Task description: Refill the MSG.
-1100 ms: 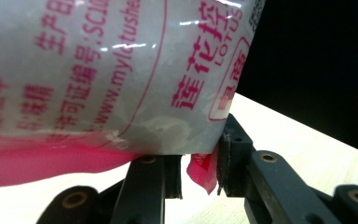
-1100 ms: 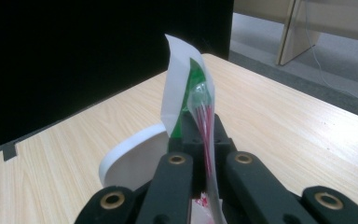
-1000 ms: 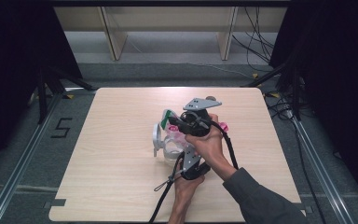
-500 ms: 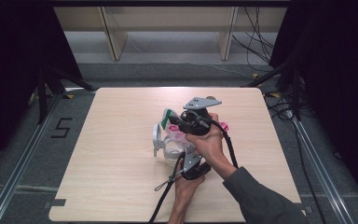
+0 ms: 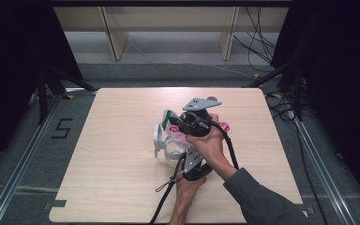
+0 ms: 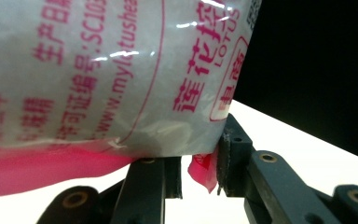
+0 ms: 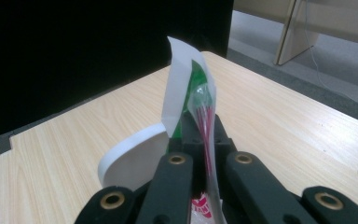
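Near the middle of the pale wooden surface point(image 5: 98, 154) I hold a soft, slippery plastic bag point(image 6: 98, 70), light I judge, best gripped at its seams: right gripper point(image 7: 205, 140) clamped on its top edge, left gripper point(image 6: 200, 175) pinching its pink bottom corner.

High view looks down over the table point(image 5: 98, 187) — both tool cameras sit close, sharing the pouch point(image 6: 98, 70).
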Demonstrator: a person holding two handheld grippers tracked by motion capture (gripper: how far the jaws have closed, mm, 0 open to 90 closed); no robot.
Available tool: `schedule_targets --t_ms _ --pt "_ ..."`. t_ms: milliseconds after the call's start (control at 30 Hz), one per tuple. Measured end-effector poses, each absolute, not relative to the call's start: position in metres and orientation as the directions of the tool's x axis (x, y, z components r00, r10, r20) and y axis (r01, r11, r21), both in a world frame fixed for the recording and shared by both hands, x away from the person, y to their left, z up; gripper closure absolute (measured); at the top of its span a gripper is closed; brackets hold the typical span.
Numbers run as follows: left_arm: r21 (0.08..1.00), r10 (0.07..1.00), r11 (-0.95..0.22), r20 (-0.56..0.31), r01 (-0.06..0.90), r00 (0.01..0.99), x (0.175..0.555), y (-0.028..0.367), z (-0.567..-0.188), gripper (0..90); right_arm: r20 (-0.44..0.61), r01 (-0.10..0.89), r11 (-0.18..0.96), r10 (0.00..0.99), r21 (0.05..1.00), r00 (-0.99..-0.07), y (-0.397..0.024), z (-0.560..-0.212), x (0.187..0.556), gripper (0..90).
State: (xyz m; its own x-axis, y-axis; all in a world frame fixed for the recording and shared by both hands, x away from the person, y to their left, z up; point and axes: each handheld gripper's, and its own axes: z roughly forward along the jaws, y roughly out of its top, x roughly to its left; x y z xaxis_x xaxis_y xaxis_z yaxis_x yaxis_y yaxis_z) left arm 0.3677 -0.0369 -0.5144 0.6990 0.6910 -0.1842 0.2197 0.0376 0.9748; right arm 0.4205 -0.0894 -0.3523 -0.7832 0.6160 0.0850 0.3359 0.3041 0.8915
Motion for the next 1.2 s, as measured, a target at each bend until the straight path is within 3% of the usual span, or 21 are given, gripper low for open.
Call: schedule_targets --t_ms 567,1200 --pt "0.974 0.686 0.035 -0.188 0.226 0.703 0.3666 -0.0378 -0.5133 73.9 0.048 0.315 0.344 0.604 0.884 -0.795 -0.0836 -0.3566 0.4199 90.0" --pt "0.975 0.692 0.038 -0.182 0.217 0.699 0.3671 -0.0367 -0.5135 74.1 0.065 0.317 0.304 0.622 0.898 -0.78 -0.0894 -0.348 0.422 90.0"
